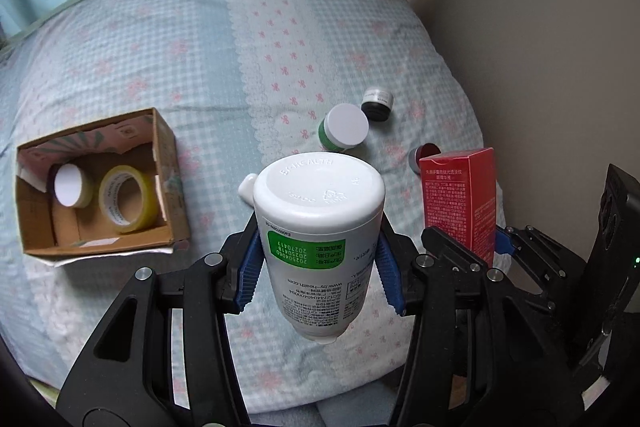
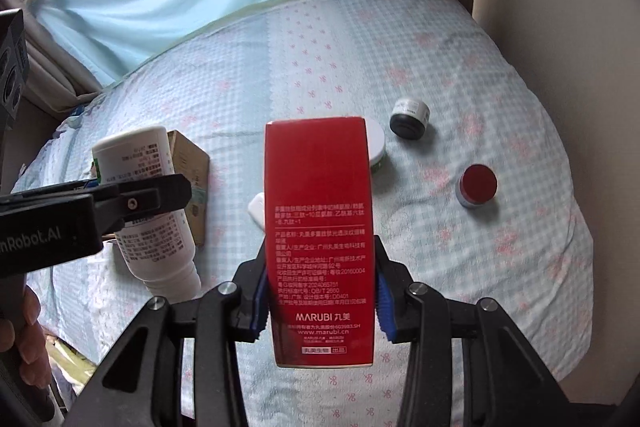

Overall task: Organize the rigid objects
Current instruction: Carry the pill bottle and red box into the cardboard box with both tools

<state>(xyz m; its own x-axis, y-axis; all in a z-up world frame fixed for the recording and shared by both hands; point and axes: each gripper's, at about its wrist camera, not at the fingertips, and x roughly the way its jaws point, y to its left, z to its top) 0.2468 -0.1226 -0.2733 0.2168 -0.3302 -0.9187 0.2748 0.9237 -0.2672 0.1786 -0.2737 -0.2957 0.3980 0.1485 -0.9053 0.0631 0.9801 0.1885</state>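
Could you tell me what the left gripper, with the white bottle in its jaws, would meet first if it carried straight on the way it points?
Probably the bedspread. The left gripper points steeply down, and the white bottle it holds would land first, perhaps on the small white object showing beside its base. Depth is hard to judge.

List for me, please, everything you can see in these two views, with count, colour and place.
bottle: one, white with green label, held upside down in the left gripper
carton: one, red, held in the right gripper
cardboard box: one, brown, open, on the bedspread, left
tape roll: one, yellow, inside the box
white-topped round item: one, inside the box beside the tape
green jar: one, white lid, mid-bed
black jar: one, beyond the green jar
red-lidded jar: one, right
small white item: one, mostly hidden
bedspread: one, pale blue check, pink bows
left gripper: black, blue pads
right gripper: black, blue pads
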